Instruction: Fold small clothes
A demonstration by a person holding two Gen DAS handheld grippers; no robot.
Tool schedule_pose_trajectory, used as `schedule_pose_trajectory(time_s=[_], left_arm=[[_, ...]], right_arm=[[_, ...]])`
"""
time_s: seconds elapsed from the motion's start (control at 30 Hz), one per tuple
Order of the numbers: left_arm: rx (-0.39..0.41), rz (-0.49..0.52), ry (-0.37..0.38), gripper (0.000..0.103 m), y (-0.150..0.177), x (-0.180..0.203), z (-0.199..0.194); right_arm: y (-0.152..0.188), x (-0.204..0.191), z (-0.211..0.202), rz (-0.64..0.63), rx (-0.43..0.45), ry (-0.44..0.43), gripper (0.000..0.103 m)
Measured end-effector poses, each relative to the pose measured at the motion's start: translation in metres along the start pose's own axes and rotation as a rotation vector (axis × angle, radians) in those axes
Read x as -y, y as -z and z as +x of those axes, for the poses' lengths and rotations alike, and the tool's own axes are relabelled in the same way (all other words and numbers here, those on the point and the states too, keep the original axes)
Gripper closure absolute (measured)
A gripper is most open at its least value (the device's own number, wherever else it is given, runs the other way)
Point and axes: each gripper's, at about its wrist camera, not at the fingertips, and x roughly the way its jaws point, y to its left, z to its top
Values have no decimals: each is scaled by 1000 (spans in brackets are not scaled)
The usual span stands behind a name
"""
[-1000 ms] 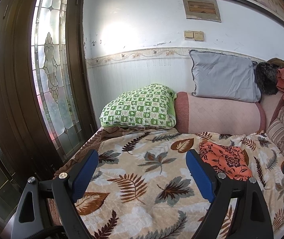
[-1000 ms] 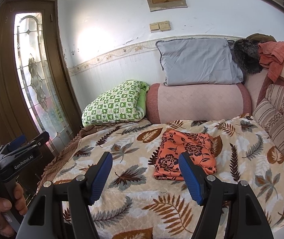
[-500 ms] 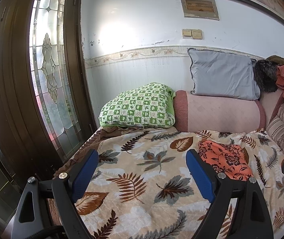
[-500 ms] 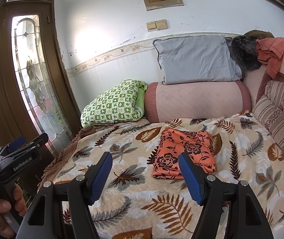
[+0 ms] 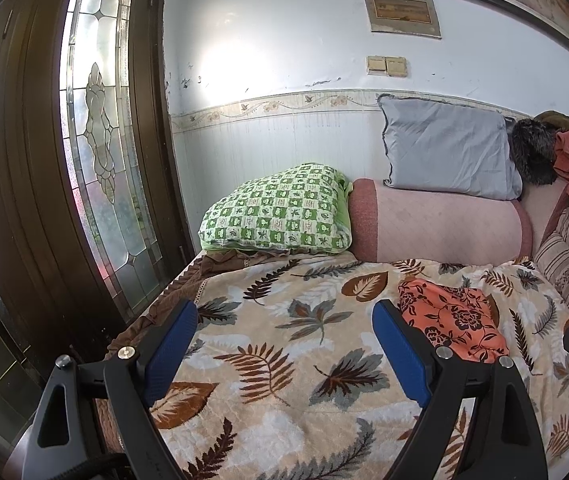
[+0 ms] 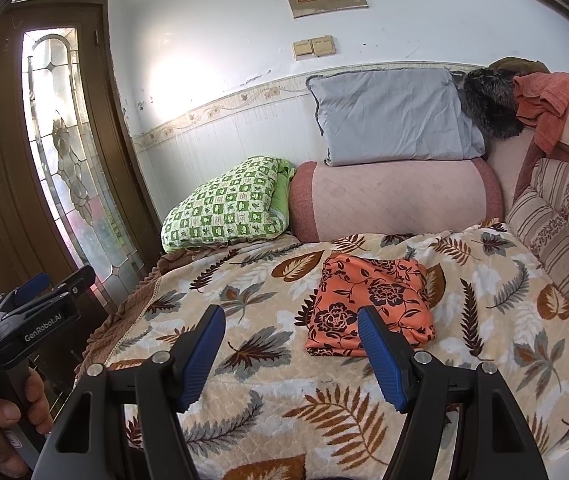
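An orange garment with black flowers (image 6: 372,304) lies folded into a neat rectangle on the leaf-print blanket (image 6: 252,288); in the left wrist view the same garment (image 5: 450,318) sits right of centre. My left gripper (image 5: 284,320) hovers open over the blanket's near left part, nothing between its blue pads. My right gripper (image 6: 290,326) is open too, held above the blanket just short of the garment's near edge. The left gripper's body (image 6: 32,312) shows at the left of the right wrist view, held by a hand (image 6: 0,428).
A green checked pillow (image 5: 280,210), a pink bolster (image 5: 440,226) and a grey pillow (image 5: 448,152) line the wall. Striped cushions (image 6: 560,216) and piled clothes (image 6: 540,100) sit at the right. A wooden door with leaded glass (image 5: 100,160) stands left of the bed.
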Motion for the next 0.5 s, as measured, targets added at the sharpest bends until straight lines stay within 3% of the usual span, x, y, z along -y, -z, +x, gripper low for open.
schedule_pose_trajectory(time_s=[0.5], left_arm=[[0,2,0,14,2,-1,1]], right_arm=[[4,-2,2,1,-5,2,31]])
